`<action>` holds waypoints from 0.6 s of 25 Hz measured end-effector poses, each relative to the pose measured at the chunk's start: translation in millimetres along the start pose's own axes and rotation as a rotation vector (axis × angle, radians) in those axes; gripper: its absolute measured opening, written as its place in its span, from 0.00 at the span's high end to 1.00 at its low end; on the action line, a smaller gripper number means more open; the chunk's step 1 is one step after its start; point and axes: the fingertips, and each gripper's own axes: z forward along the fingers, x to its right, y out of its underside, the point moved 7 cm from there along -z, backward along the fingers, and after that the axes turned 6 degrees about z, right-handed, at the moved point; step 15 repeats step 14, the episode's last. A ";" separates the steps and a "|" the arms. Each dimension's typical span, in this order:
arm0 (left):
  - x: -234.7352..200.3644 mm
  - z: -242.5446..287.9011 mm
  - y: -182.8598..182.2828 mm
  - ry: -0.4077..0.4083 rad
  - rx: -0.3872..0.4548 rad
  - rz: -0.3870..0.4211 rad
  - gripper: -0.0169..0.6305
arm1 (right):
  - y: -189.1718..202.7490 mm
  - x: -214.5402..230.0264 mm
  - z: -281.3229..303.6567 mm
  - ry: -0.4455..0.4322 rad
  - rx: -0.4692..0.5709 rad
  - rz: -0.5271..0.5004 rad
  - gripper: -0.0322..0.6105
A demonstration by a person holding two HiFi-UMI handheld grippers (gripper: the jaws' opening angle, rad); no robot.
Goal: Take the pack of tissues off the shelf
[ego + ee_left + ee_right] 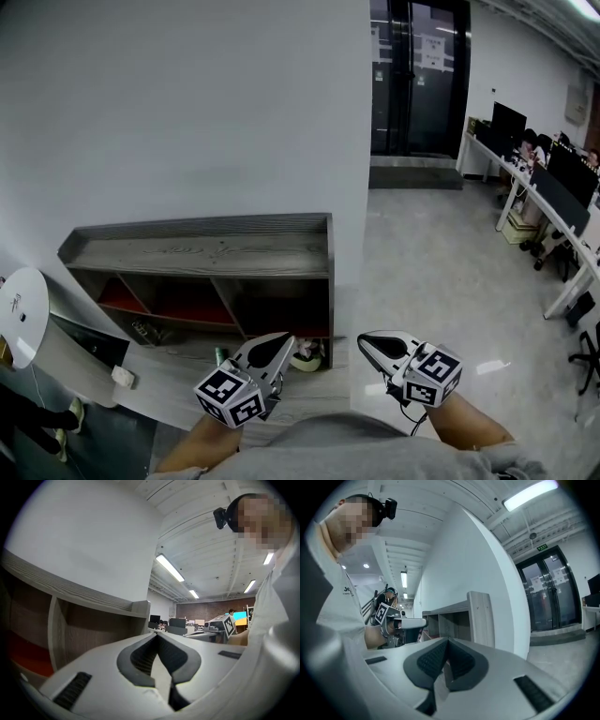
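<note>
Pack of tissues [307,358], pale, low in shelf [202,247]

Head view: high, tilted steeply down and forward. It takes in the whole shelf [202,251] against the white wall [187,103], with the left tool [279,341] and right tool [367,339] at the bottom edge. Glass doors [419,75] and office desks [553,211] lie far off at upper right.

Left gripper view: low and level, along its own jaws. The shelf is close on the left, its top edge overhead. The far office shows past the tip, and the other tool's marker cube at right.

Right gripper view: low, level, facing the shelf's end panel, which is near. The glass doors stand at right and the left tool at left.

Shared: all three views hold the shelf. Each gripper view catches the opposite tool.
</note>
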 end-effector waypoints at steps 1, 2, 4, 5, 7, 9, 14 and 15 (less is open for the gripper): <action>-3.0 -1.2 0.9 -0.003 0.001 -0.005 0.96 | 0.0 -0.1 3.3 -0.004 -0.003 -0.002 0.93; -5.5 -2.6 1.3 -0.006 0.002 -0.008 0.95 | -0.1 -0.6 6.0 -0.008 -0.005 -0.005 0.93; -8.7 -5.7 1.3 -0.010 0.002 -0.010 0.96 | -0.8 -2.1 9.8 -0.016 -0.011 -0.012 0.93; -9.8 -6.9 1.3 -0.012 0.001 -0.011 0.96 | -1.1 -2.6 11.3 -0.020 -0.014 -0.014 0.93; -11.1 -8.5 2.0 -0.012 -0.001 -0.014 0.96 | -1.5 -3.6 13.6 -0.027 -0.018 -0.018 0.93; -11.5 -10.4 3.4 -0.011 -0.003 -0.017 0.96 | -1.9 -5.9 14.7 -0.031 -0.021 -0.025 0.93; -13.1 -17.9 5.2 -0.020 0.007 -0.040 0.96 | -2.0 -11.2 16.1 -0.040 -0.028 -0.038 0.93; -13.1 -17.9 5.2 -0.020 0.007 -0.040 0.96 | -2.0 -11.2 16.1 -0.040 -0.028 -0.038 0.93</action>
